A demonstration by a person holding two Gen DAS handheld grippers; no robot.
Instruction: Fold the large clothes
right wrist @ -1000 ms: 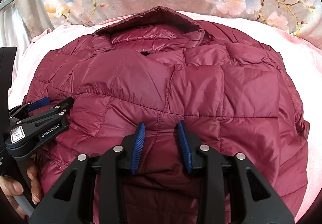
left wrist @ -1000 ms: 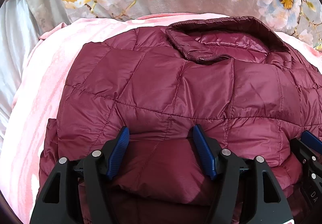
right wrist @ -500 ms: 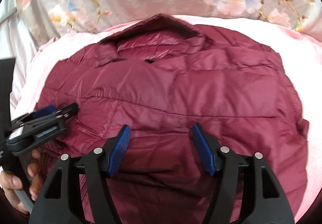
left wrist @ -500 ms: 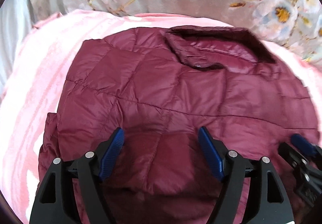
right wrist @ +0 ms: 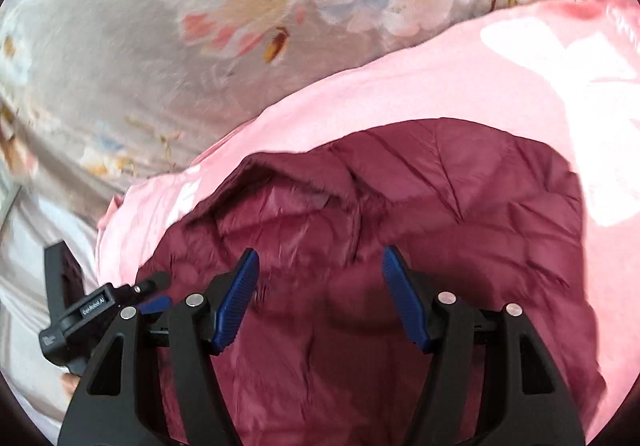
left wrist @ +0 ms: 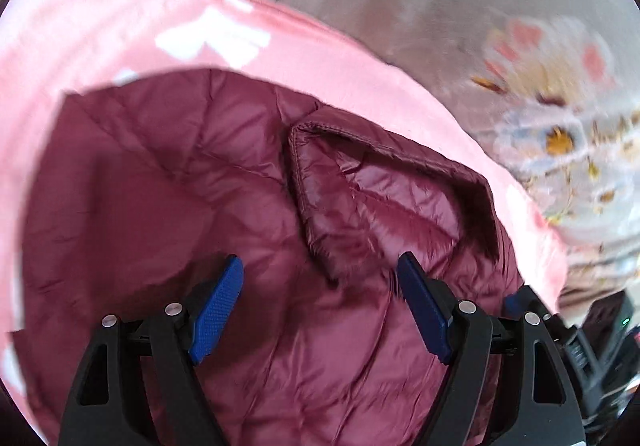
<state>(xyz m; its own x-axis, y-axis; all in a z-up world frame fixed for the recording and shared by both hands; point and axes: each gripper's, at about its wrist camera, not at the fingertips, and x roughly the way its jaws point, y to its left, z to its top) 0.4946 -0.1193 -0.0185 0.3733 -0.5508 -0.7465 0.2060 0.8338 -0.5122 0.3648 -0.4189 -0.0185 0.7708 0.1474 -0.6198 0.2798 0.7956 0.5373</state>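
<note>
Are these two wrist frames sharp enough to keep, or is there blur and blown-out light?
Left wrist: floral fabric smeared by motion, jacket soft, collar fairly crisp. Right wrist: jacket quilting soft; pink blanket blown out in white patches. Both show fisheye bending and dark corners.

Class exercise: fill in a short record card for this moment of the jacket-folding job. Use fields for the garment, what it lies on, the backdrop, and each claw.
garment: maroon quilted jacket, collar showing
lies on: pink blanket
backdrop: grey floral fabric
left claw: jaws opening, nothing pinched, above the jacket near the collar
right claw: open, nothing between the pads, above the jacket
image quality: both views motion-blurred
</note>
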